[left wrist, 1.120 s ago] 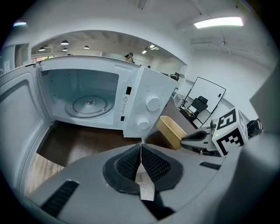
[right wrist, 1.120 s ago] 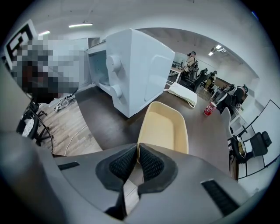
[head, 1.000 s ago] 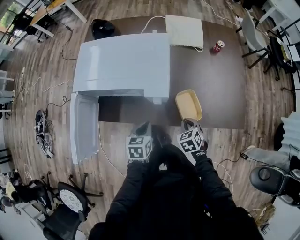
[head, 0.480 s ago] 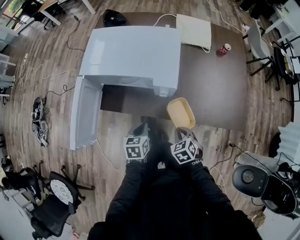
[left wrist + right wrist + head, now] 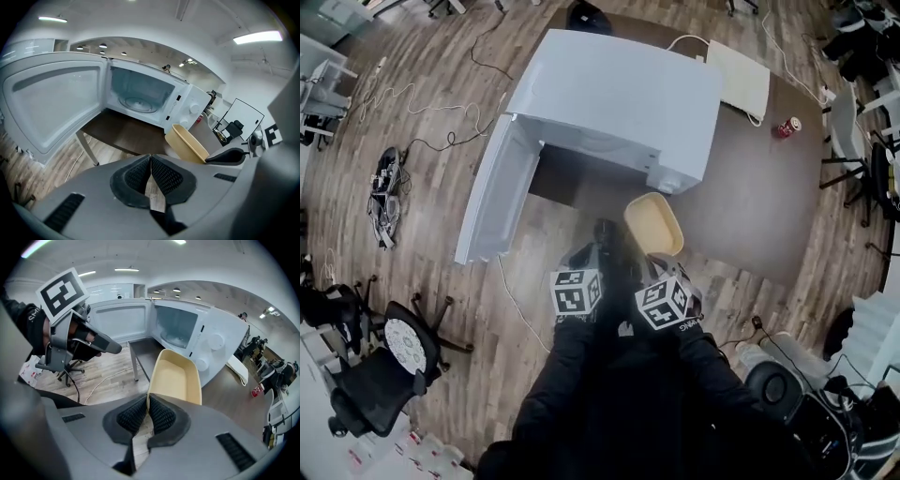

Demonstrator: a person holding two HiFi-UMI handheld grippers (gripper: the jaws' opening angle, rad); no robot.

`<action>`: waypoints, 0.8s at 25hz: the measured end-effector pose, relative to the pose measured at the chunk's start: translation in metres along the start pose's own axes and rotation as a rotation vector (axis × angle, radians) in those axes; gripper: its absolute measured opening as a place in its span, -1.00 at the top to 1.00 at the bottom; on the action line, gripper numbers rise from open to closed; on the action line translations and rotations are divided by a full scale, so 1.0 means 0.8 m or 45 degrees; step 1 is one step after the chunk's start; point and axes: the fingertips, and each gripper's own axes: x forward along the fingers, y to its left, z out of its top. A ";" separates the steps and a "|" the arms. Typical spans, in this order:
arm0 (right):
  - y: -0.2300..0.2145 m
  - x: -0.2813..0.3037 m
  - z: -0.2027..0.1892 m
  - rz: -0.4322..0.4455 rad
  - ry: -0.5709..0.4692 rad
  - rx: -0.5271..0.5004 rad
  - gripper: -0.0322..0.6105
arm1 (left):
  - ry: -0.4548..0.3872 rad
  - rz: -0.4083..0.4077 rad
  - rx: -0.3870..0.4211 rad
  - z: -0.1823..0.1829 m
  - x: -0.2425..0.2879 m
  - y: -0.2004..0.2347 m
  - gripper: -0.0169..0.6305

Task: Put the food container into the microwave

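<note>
Right gripper [image 5: 147,404] is clenched on the near rim of the food container [image 5: 653,223], an empty tan tub. It's held in the air just in front of the microwave [image 5: 619,103], off its control-panel corner, not inside yet. Left gripper [image 5: 151,161] is clenched on nothing, jaws together, hanging in front of the microwave beside the right one. Microwave door [image 5: 497,202] is swung wide open, cavity [image 5: 140,91] is clear to enter, and the turntable [image 5: 137,103] is bare. Microwave sits on the bench [image 5: 769,197]. My call: the step is the carry-in. I'd slide the tub sideways toward the door side until it's square with the opening and level it, since a one-rim pinch lets it droop. Then go in low over the turntable, clear of the frame and the panel edge, and set it down flat before releasing. Left gripper should stay out of the path.
</note>
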 end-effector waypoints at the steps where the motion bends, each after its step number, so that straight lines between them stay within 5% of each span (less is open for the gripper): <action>1: 0.004 0.003 0.008 0.012 -0.010 -0.016 0.79 | -0.004 0.011 -0.014 0.000 -0.002 0.007 0.84; 20: -0.013 0.093 0.208 0.087 -0.119 -0.280 0.79 | -0.037 0.091 -0.157 0.078 0.030 0.112 0.84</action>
